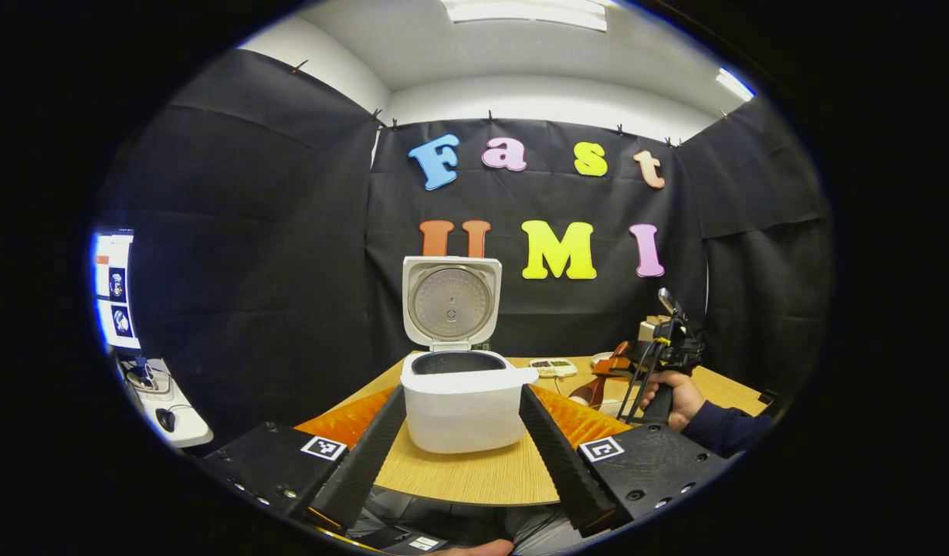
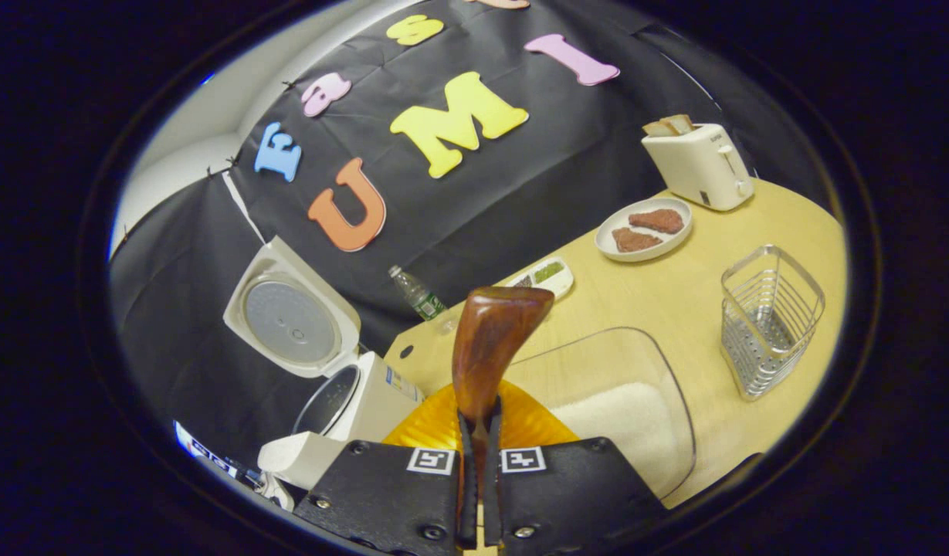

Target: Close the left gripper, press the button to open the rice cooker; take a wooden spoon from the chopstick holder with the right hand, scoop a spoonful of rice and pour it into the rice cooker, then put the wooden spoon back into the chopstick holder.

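Right gripper (image 2: pixel 479 432) was clamped on the wooden spoon (image 2: pixel 489 340), bowl up over the rice container (image 2: pixel 628 401). Left gripper (image 1: pixel 462 432) had its fingers apart before the rice cooker (image 1: pixel 459 409), lid open. Chopstick holder (image 2: pixel 767 316) stood empty. Judged: scoop, pour, return remained.

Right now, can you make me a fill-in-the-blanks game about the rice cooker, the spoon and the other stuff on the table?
1. The rice cooker has its lid ____.
2. The right gripper is shut on the wooden ____.
3. The wire holder has ____ inside it.
4. On the plate lie ____ brown patties.

Missing words: open; spoon; nothing; two
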### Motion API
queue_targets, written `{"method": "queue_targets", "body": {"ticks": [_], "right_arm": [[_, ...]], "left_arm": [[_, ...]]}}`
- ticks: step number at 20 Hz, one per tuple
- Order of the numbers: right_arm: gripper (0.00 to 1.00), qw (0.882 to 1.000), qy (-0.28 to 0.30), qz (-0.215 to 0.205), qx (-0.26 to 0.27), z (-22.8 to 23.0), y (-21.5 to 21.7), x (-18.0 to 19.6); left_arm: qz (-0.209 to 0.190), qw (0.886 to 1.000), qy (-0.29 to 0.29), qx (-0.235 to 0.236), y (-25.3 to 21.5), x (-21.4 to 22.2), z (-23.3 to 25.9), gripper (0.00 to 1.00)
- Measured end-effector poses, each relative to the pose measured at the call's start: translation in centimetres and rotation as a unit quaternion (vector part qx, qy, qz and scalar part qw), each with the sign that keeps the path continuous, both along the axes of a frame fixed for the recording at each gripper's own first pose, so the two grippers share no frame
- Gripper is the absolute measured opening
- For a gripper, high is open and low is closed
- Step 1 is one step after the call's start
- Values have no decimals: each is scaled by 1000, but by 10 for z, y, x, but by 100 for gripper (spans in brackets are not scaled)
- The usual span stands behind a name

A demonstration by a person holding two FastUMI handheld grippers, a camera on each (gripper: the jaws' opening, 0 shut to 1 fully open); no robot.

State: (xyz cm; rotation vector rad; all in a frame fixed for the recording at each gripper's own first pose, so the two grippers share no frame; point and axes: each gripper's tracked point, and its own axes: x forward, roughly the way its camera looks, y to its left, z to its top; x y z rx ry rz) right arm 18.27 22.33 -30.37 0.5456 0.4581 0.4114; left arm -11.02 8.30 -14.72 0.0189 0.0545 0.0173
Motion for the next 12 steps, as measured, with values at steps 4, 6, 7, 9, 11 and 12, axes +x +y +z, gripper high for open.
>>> {"method": "queue_targets", "body": {"ticks": [4, 6, 7, 9, 11, 12], "right_arm": [[8, 997, 12, -34, 68, 11, -34, 8], [8, 994, 19, -49, 100, 12, -50, 13], [8, 992, 25, -51, 116, 11, -55, 13], [8, 986, 39, -56, 150, 10, -63, 14], [8, 979, 50, -54, 192, 12, -67, 15], [8, 972, 52, -52, 222, 19, -69, 13]], "left_arm": [[1, 1000, -3, -4, 2, -1, 3, 94], [0, 1000, -5, -6, 3, -1, 3, 94], [-1, 1000, -5, -7, 1, -1, 5, 94], [-2, 1000, -4, -6, -1, -2, 3, 94], [-3, 1000, -1, -2, -2, 0, 2, 94], [-4, 1000, -1, -1, -3, 0, 2, 94]]}}
